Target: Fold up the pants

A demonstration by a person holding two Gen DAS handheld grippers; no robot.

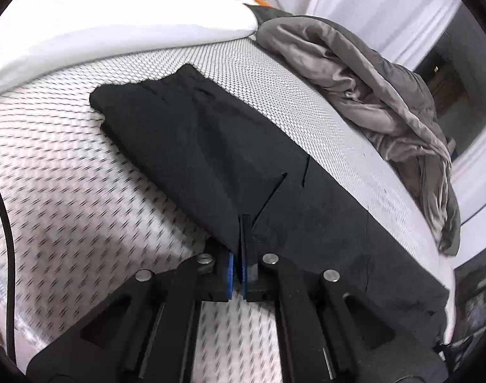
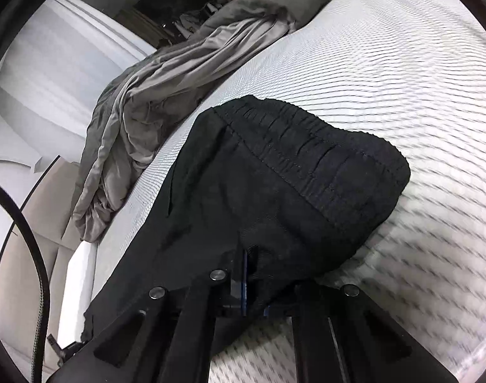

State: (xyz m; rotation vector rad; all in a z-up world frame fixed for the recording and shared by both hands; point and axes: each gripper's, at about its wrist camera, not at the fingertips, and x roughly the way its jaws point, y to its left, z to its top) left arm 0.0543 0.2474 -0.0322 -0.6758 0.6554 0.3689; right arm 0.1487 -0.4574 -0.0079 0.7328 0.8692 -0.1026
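I see black pants (image 1: 211, 146) lying flat on the bed's white mattress (image 1: 67, 175) | my left gripper (image 1: 241, 255) fingers pinched shut on the pants' near edge | my right gripper (image 2: 247, 284) fingers clamped on fabric below the elastic waistband (image 2: 322, 156) | grey blanket (image 1: 386, 102) bunched just beside the pants

You are viewing a bed mattress (image 1: 83, 172) wearing a white patterned mesh cover. A crumpled grey quilt (image 1: 380, 95) is lying along its far edge. A white pillow (image 1: 115, 16) is resting beside it. A black cable (image 2: 35, 255) is hanging nearby.
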